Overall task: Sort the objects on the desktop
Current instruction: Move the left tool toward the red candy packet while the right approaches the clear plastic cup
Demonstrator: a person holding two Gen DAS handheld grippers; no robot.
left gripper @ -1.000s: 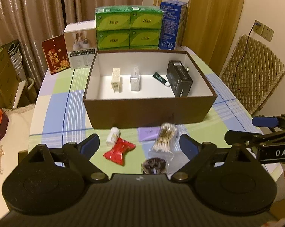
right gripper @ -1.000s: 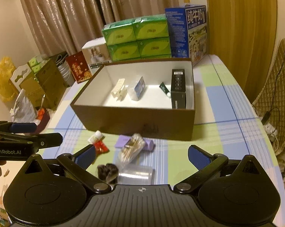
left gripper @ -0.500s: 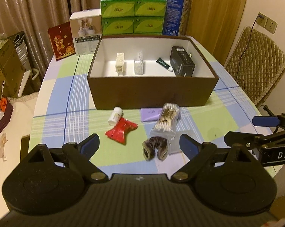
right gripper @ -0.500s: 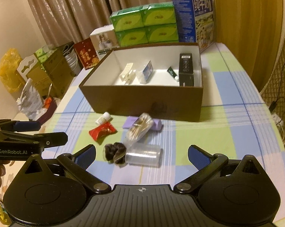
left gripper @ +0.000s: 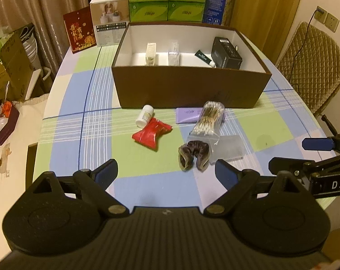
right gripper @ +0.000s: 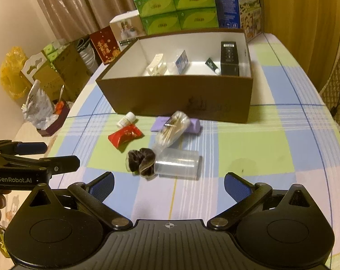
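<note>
A brown open box (left gripper: 190, 87) (right gripper: 176, 96) stands mid-table with a black device (left gripper: 226, 54), a small tube, and two small packs inside. In front of it lie a white pill bottle (left gripper: 144, 115), a red snack packet (left gripper: 152, 132) (right gripper: 124, 136), a purple packet (left gripper: 188, 115), a clear bag of cotton swabs (left gripper: 209, 118) (right gripper: 173, 128), a dark scrunchie (left gripper: 193, 154) (right gripper: 140, 160) and a clear plastic cup (right gripper: 177, 163) on its side. My left gripper (left gripper: 166, 175) is open and empty near the table's front. My right gripper (right gripper: 168, 185) is open and empty, just short of the cup.
Green tissue boxes (left gripper: 167, 0), a blue milk carton (right gripper: 239, 2), a white box (left gripper: 109, 24) and a red card (left gripper: 79, 31) stand behind the box. A padded chair (left gripper: 311, 60) is to the right. Cartons and bags (right gripper: 46, 74) sit left of the table.
Both grippers have pulled back and up from the box. More of the tablecloth and the loose objects now shows in front of the fingers. Both stay open.
</note>
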